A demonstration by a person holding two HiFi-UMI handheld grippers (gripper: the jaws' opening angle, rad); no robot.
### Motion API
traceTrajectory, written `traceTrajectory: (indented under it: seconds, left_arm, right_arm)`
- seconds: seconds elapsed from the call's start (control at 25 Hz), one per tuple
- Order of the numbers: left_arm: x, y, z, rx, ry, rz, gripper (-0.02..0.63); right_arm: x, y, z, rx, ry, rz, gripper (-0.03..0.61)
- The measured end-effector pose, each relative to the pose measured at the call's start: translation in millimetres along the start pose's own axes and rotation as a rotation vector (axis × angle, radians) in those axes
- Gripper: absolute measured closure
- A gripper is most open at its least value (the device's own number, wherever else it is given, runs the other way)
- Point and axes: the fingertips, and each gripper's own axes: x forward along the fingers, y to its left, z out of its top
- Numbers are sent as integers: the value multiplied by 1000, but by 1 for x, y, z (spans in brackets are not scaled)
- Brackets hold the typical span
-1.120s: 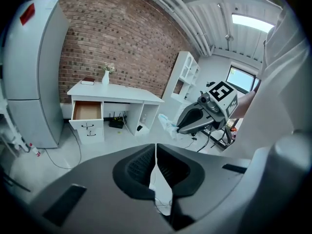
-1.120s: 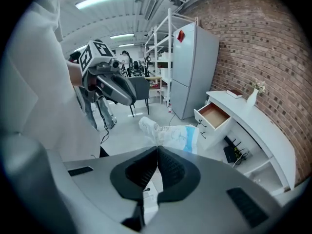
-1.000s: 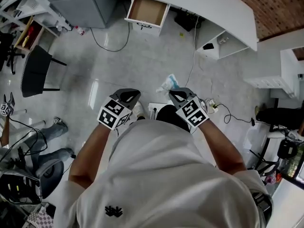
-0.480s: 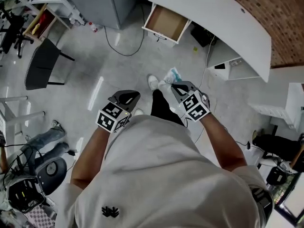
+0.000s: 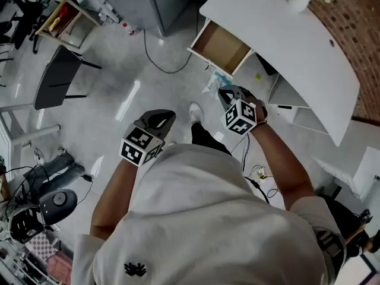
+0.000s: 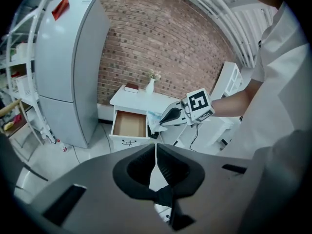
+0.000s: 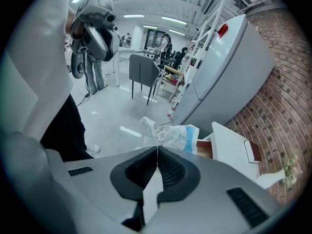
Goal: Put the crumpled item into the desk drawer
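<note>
Pinched by its edge in the closed right hand-held gripper (image 7: 157,149), the crumpled wrapper (image 7: 170,134) may slip free short of the open drawer (image 5: 221,45) ahead.

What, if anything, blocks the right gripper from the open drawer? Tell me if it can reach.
Probably yes. The right gripper, shut on the wrapper, hangs just short of the open drawer; nothing shows between them, and the drawer looks empty.
</note>
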Motion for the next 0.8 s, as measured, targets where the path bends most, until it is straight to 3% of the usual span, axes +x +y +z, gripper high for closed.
traceTrajectory:
  seconds: [0.16, 0.4, 0.64, 0.8]
  left_arm:
    - [32, 28, 34, -48, 18, 47, 584]
    - [44, 57, 68, -110, 40, 80, 584]
    - [76, 101, 50, -190, 71, 119, 584]
    - [109, 131, 13, -240, 88, 131, 584]
  right_arm:
    - [54, -73, -14, -86, 18, 19, 549]
    - [128, -139, -18, -150, 60, 52, 549]
    - [249, -175, -51, -126, 115, 70, 549]
    - [340, -181, -78, -97, 155, 78, 549]
